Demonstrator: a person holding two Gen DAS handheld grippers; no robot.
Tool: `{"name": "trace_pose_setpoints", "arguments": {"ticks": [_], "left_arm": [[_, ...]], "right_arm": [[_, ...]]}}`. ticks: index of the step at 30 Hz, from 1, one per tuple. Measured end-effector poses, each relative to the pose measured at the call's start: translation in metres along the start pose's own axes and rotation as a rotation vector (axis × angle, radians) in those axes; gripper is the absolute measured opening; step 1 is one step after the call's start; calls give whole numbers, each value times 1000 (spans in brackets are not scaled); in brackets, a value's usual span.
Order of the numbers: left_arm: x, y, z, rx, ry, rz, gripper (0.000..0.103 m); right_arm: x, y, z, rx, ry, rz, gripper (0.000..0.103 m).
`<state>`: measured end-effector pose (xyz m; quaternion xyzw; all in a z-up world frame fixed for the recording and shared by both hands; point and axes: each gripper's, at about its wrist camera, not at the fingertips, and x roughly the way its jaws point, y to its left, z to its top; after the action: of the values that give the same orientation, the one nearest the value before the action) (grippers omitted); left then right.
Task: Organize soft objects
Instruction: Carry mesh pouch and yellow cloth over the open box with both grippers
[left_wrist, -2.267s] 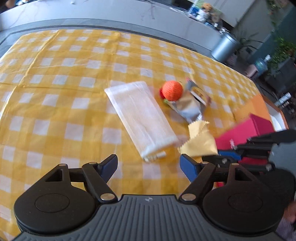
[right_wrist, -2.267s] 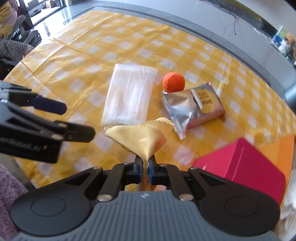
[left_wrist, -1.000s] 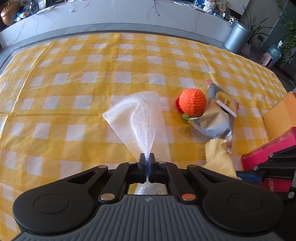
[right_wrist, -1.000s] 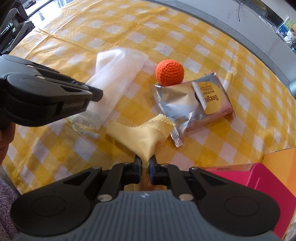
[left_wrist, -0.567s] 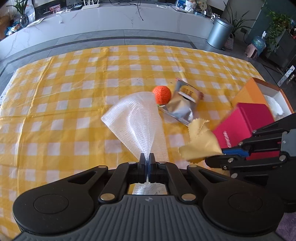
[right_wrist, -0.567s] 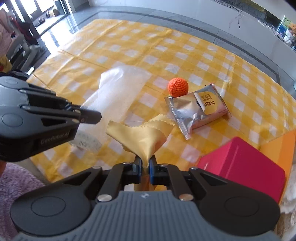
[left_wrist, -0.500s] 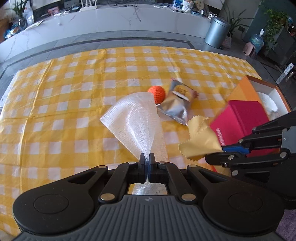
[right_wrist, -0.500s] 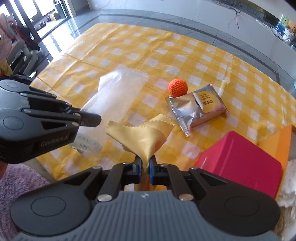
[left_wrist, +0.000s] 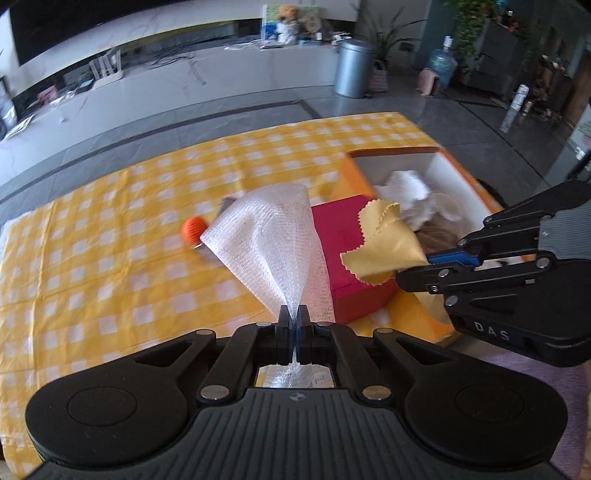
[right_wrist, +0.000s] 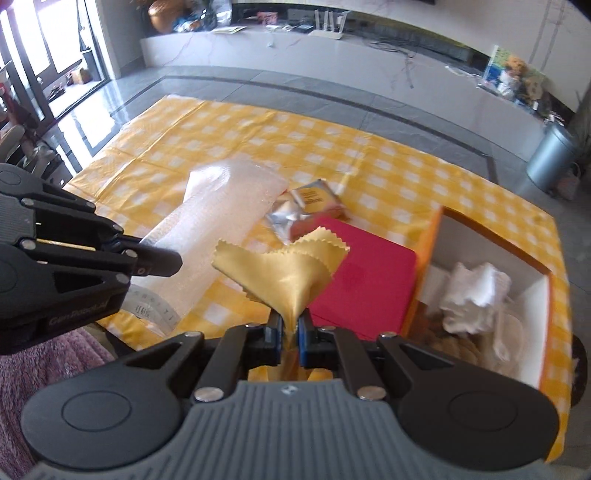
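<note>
My left gripper (left_wrist: 292, 314) is shut on a white mesh pouch (left_wrist: 273, 243), which hangs lifted off the yellow checked tablecloth (left_wrist: 110, 266). Beside it on the right, my right gripper (right_wrist: 290, 325) is shut on a yellow cloth with zigzag edges (right_wrist: 288, 269). In the left wrist view that yellow cloth (left_wrist: 384, 247) hangs just in front of the open orange box (left_wrist: 391, 158). The box (right_wrist: 428, 236) holds white and beige soft things (right_wrist: 476, 291). An orange crocheted ball (left_wrist: 194, 229) lies on the table behind the pouch.
A red box (right_wrist: 369, 280) lies against the orange box's near side. A silver snack packet (right_wrist: 306, 206) lies on the cloth behind it. A grey bin (left_wrist: 352, 68) and a low white counter stand on the floor beyond the table. A purple sleeve (right_wrist: 44, 369) shows at lower left.
Both grippers have risen and swung right toward the orange box, each carrying its cloth. The table looks farther away, and the inside of the box has come into view.
</note>
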<state>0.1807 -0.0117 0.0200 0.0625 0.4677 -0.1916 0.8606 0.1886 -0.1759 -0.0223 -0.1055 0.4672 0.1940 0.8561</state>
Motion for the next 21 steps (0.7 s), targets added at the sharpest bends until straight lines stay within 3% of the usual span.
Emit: {"name": "trace_pose_setpoints", "arguments": {"ticks": [11, 16, 21], "left_arm": [[25, -91, 38, 105, -16, -141, 1], [57, -121, 55, 161, 1, -153, 1], [87, -132, 72, 130, 18, -153, 1]], "right_arm": [[-47, -103, -54, 150, -28, -134, 6], [-36, -143, -69, 220, -10, -153, 6], [-9, -174, -74, 288, 3, -122, 6]]}}
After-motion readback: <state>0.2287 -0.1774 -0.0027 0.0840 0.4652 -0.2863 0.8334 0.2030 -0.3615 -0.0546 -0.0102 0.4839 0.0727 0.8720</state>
